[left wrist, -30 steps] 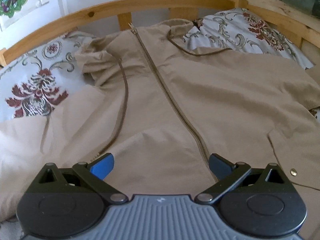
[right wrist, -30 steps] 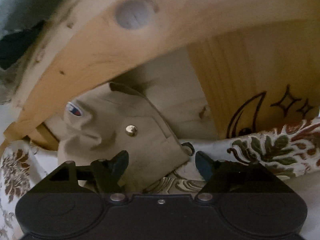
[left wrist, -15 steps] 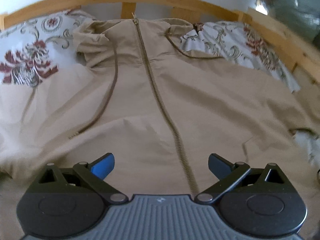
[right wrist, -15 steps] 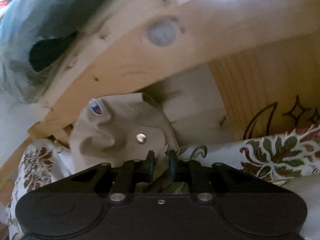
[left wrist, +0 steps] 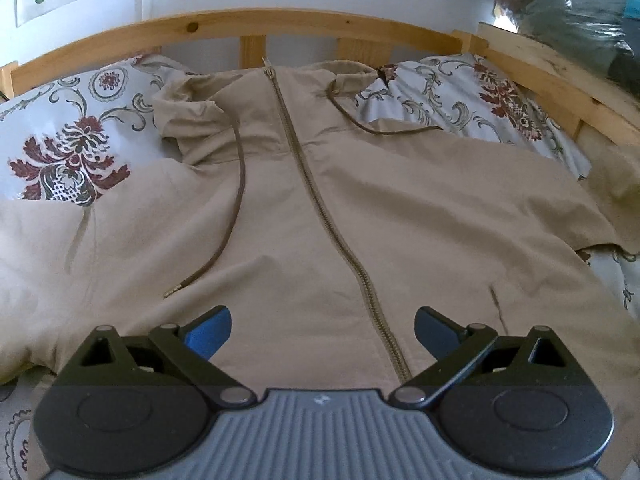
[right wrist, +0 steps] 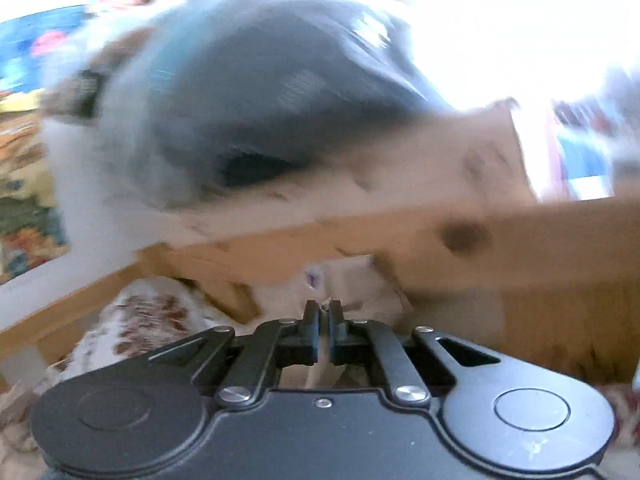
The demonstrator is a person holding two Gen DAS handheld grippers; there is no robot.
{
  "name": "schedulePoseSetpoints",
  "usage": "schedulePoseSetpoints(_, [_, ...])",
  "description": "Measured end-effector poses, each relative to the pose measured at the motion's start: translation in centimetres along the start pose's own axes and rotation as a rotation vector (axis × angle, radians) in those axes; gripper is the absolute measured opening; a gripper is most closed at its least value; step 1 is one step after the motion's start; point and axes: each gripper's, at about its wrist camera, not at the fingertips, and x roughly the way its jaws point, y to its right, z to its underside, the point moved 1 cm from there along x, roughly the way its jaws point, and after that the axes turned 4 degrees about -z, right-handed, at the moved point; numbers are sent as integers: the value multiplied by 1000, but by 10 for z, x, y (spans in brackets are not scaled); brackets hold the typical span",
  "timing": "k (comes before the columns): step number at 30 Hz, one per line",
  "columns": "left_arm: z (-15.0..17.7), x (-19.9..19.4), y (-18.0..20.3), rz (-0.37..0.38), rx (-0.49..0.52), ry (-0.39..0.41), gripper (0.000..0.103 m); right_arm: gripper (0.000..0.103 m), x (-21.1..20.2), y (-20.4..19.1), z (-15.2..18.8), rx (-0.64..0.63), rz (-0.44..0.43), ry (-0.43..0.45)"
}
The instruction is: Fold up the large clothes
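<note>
The left gripper hangs with its fingers spread wide, holding nothing, over the tan jacket, which lies flat on the bed with its zipper running toward 12 o'clock. The right gripper has just clenched on jacket cloth by the wooden rail

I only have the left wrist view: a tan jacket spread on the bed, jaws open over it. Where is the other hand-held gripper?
Observer: The right hand-held gripper sits at the wooden bed rail, in a blurred picture.
Reviewer: Is it open too?
Observer: No, its jaws are shut; they have just been closing on tan jacket cloth.
Reviewer: Which part of the jacket?
Observer: A piece with a small logo patch; blur hides more.
Reviewer: Anything behind the rail?
Observer: A grey bundle, too smeared to name.
</note>
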Motion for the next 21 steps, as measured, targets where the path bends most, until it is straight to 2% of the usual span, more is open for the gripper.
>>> schedulePoseSetpoints(4, [1, -12, -9, -16, -12, 42, 100, 3, -19, -51, -22, -95, -175, 78])
schedulePoseSetpoints(8, [9, -29, -24, -63, -38, 84, 100, 3, -40, -115, -19, -100, -433, 64])
schedulePoseSetpoints(11, [17, -39, -39, -93, -76, 108, 100, 3, -52, -163, 5, -83, -612, -17])
schedulePoseSetpoints(13, [22, -45, -51, -128, -98, 122, 101, 3, -58, -195, 33, -70, -728, -110])
schedulePoseSetpoints(17, [27, -48, -75, -222, -155, 127, 101, 3, -88, -248, 96, -162, -884, -261])
schedulePoseSetpoints(19, [28, -45, -88, -233, -191, 109, 101, 9, -103, -270, 123, -224, -927, -353])
schedulePoseSetpoints(21, [26, -42, -100, -207, -237, 104, 101, 31, -119, -270, 139, -267, -980, -429])
